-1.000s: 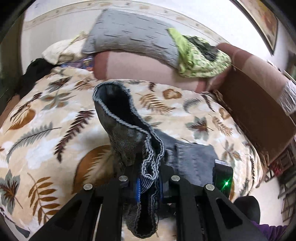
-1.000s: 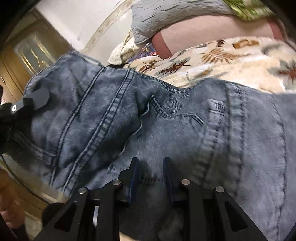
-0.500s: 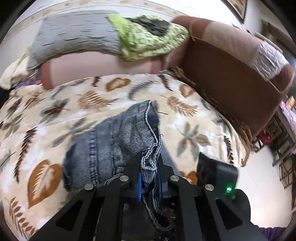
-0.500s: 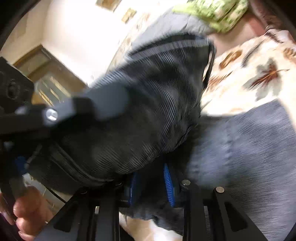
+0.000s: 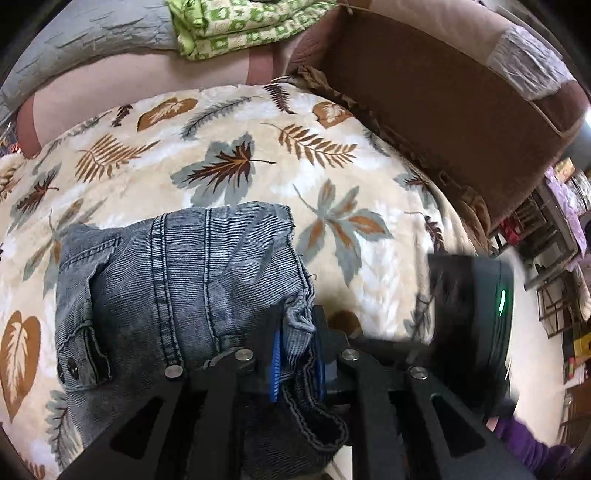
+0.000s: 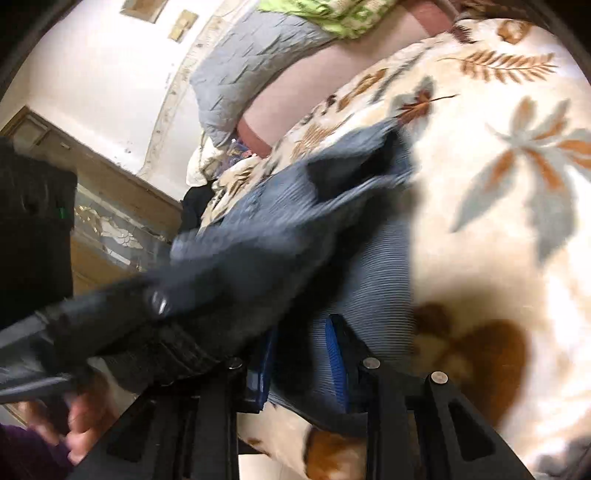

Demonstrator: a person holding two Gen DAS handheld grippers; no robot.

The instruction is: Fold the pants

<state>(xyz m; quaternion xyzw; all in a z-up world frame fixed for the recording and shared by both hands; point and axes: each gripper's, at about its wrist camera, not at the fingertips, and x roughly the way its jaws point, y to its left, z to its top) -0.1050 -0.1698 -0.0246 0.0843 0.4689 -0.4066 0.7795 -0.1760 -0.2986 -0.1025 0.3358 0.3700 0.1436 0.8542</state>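
The grey-blue denim pants [image 5: 177, 280] lie folded in a thick stack on the leaf-print blanket [image 5: 229, 140], waistband button at the left. My left gripper [image 5: 298, 354] is shut on a frayed hem of the pants at the stack's near right corner. In the right wrist view the pants [image 6: 369, 266] are blurred, and my right gripper [image 6: 303, 369] is shut on a fold of the pants close to the blanket. The left gripper's body [image 6: 110, 317] crosses that view at the left.
A brown sofa arm [image 5: 443, 96] borders the blanket on the right. A grey pillow [image 5: 92, 40] and green patterned cloth [image 5: 236, 26] lie along the back. The right gripper's body [image 5: 476, 306] is close to the right of my left gripper. Floor and shelves [image 5: 554, 266] lie beyond.
Both grippers have carried the lifted pant leg down and over onto the rest of the pants; the denim now lies as a stack on the blanket. Both views swung right.
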